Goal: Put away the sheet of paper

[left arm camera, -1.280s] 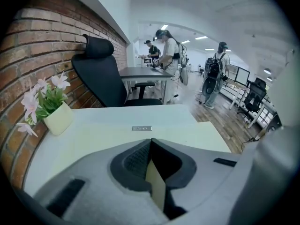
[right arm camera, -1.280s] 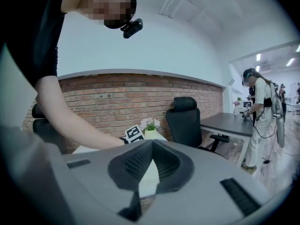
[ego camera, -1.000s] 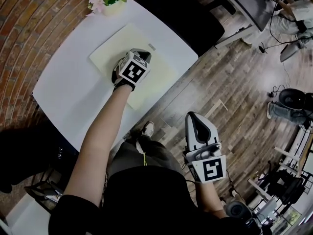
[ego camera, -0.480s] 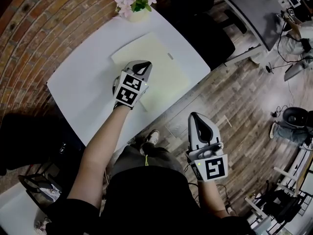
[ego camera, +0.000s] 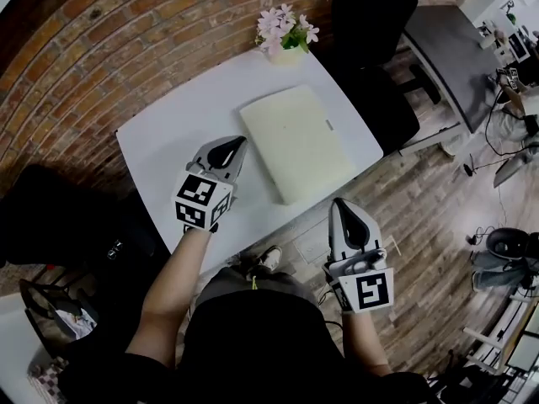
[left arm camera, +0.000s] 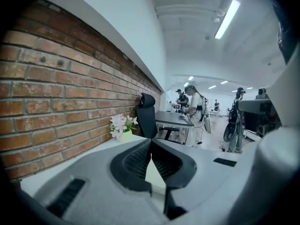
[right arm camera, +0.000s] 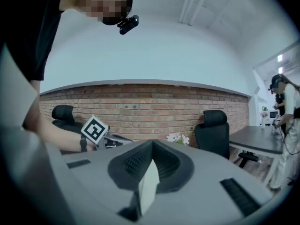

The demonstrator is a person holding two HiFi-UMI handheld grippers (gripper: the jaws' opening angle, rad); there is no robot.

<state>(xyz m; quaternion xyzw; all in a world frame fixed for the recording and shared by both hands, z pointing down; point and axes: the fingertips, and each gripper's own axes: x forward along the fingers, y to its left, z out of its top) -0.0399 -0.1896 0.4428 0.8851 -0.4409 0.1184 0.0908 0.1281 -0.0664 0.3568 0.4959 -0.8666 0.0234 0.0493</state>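
Note:
A pale yellow flat sheet or folder (ego camera: pixel 299 141) with a small grey tab lies on the white table (ego camera: pixel 185 116), right of centre. My left gripper (ego camera: pixel 237 142) is shut and empty over bare tabletop, just left of the yellow sheet and apart from it. In the left gripper view its jaws (left arm camera: pixel 151 142) meet at the tips, with a strip of the yellow sheet showing below them. My right gripper (ego camera: pixel 344 203) is shut with nothing in it, off the table's near edge over the wooden floor; in its own view (right arm camera: pixel 151 143) the tips touch.
A pot of pink flowers (ego camera: pixel 286 36) stands at the table's far edge. Black office chairs (ego camera: pixel 379 99) stand to the right and at the left (ego camera: pixel 50 217). A grey desk (ego camera: pixel 459 49) and people are at the far right. A brick wall (right arm camera: pixel 140 109) runs behind the table.
My left gripper has come off the yellow sheet and drawn back to the left over bare table. The head view has shifted. The right gripper stays by the table's edge.

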